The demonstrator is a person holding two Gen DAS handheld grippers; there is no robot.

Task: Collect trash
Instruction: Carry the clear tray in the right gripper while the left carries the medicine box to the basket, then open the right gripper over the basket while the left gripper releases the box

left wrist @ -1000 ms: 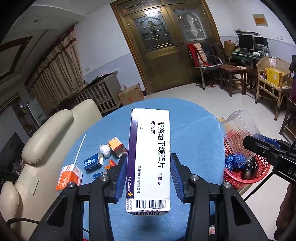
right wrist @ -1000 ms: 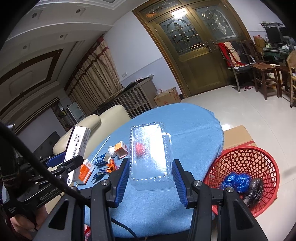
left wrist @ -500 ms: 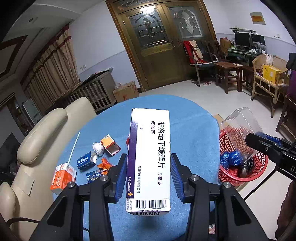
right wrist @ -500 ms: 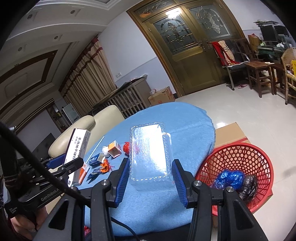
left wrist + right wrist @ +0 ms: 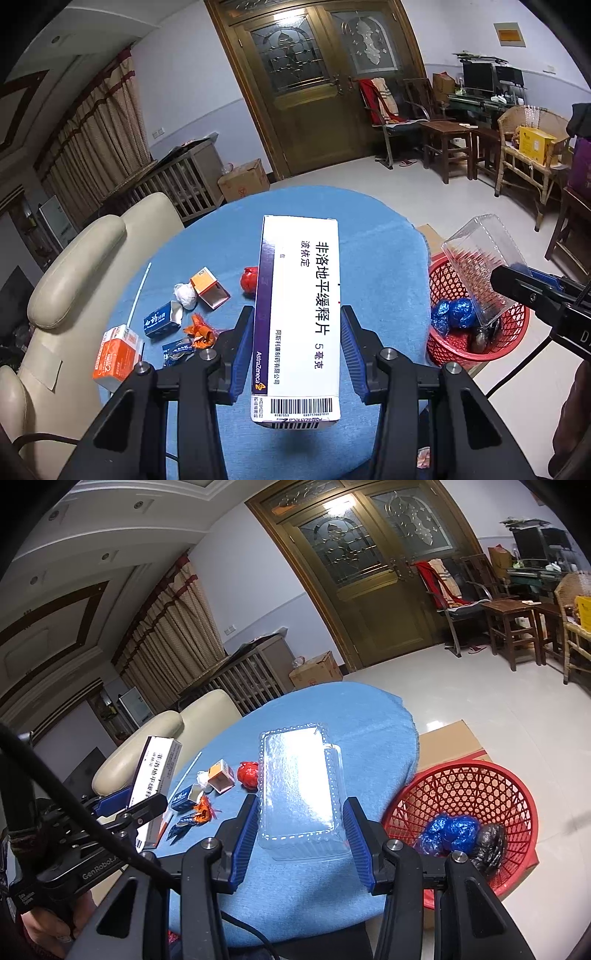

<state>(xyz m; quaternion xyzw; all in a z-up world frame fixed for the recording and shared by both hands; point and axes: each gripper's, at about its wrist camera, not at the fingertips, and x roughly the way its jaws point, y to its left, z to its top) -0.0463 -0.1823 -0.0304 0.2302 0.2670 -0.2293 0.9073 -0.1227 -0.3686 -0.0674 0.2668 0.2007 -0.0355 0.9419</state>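
My left gripper (image 5: 297, 350) is shut on a white medicine box (image 5: 299, 314) and holds it above the blue table (image 5: 380, 266). My right gripper (image 5: 301, 834) is shut on a clear plastic tray (image 5: 299, 790), held above the table's right side. In the left wrist view that tray (image 5: 480, 266) hangs over the red basket (image 5: 476, 347). The basket (image 5: 476, 794) stands on the floor to the right of the table and holds blue and dark bags. Small boxes and wrappers (image 5: 184, 314) lie on the table's left part.
A cream armchair (image 5: 74, 266) stands left of the table. A flat cardboard sheet (image 5: 450, 738) lies under the basket. Wooden chairs and stools (image 5: 447, 147) stand at the back right before a wooden door (image 5: 314, 85).
Both grippers have drifted slightly with their loads. The clear tray sits lower over the red basket in the left wrist view. The grips are unchanged.
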